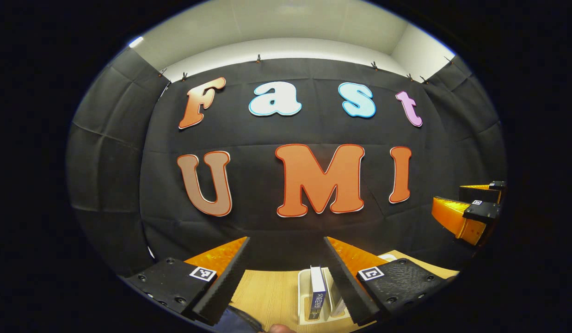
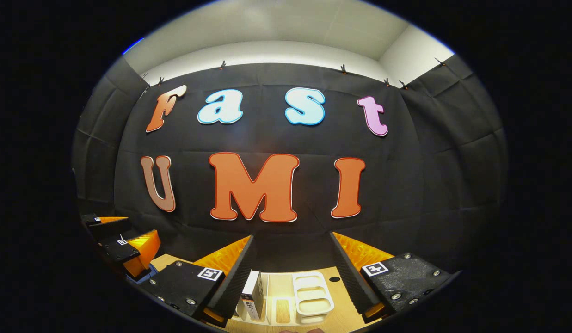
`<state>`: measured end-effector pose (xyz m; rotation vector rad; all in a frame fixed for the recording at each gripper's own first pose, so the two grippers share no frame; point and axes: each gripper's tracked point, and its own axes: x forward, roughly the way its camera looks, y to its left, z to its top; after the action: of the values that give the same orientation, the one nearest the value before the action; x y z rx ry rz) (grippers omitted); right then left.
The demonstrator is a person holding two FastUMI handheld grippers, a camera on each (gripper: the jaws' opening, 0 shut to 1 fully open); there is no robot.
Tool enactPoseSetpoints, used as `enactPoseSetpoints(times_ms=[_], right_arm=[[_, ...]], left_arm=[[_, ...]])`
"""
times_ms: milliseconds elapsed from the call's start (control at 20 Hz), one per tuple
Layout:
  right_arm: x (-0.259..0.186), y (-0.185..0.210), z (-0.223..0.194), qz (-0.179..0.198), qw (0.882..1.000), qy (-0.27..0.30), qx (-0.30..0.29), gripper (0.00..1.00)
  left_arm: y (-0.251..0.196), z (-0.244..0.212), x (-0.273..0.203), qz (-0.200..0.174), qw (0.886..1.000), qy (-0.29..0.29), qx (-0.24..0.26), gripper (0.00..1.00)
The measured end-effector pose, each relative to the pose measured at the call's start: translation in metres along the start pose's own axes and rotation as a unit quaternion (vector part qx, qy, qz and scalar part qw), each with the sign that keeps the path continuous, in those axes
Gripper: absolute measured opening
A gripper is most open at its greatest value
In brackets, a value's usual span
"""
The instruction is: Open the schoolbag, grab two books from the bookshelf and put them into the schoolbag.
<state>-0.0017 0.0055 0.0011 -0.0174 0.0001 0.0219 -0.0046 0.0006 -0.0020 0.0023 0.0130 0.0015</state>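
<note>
Wooden table (image 1: 267, 291) lies below both grippers. The left gripper (image 1: 286, 259) is spread and holds nothing; between its fingers a white shelf (image 1: 305, 296) holds upright books (image 1: 317, 291). The right gripper (image 2: 292, 256) is spread too, above the same shelf (image 2: 313, 296) and a book (image 2: 254, 289). Black cloth hangs beyond.
</note>
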Motion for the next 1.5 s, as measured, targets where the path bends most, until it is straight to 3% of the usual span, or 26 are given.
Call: enactPoseSetpoints(times_ms=[1250, 1500], right_arm=[[-0.013, 0.012, -0.015, 0.011, 1.000, 0.025, -0.003, 0.93], [-0.016, 0.012, -0.015, 0.014, 1.000, 0.024, -0.005, 0.93]], left_arm=[[0.012, 0.007, -0.021, 0.009, 0.999, -0.026, -0.026, 0.97], [0.028, 0.007, -0.029, 0.037, 0.998, -0.033, -0.034, 0.96]])
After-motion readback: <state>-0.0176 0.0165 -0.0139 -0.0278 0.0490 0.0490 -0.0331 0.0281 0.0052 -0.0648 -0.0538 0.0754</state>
